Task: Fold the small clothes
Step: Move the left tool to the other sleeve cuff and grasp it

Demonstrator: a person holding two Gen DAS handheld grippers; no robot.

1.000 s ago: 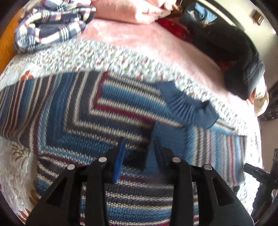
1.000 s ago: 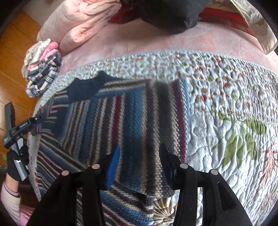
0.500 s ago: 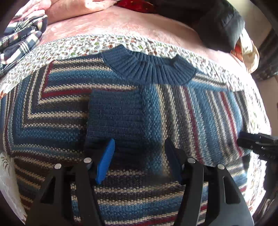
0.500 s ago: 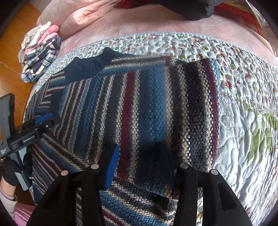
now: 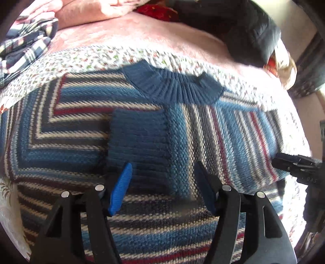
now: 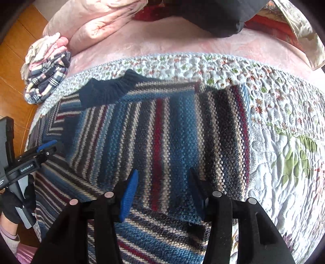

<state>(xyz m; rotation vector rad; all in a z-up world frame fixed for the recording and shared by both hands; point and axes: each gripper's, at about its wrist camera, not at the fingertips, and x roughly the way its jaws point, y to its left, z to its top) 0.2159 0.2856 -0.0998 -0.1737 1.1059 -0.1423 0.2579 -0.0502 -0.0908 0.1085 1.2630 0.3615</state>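
Observation:
A small striped knit sweater [image 5: 233,130] in blue, cream, dark grey and red lies flat on a floral quilt [image 5: 85,58], its blue ribbed collar [image 5: 174,87] towards the far side. Both sleeves are folded in over the body, and a blue ribbed cuff [image 5: 140,140] lies at the middle. My left gripper [image 5: 162,172] hovers open just above that cuff, holding nothing. My right gripper [image 6: 162,180] is open over the sweater's [image 6: 162,130] right part, also with nothing between its fingers. The left gripper [image 6: 43,147] shows at the left edge of the right wrist view.
A folded plaid garment [image 6: 46,81] with other folded clothes sits at the quilt's far left corner. Pink bedding [image 6: 97,24] and a dark cushion [image 6: 215,18] lie beyond the quilt [image 6: 284,142]. Wooden floor [image 6: 12,61] runs along the bed's left side.
The left gripper has opened wider and swung right, so the collar and cuff are now centred ahead of it. The right gripper has moved left over the sweater. The sweater lies as before.

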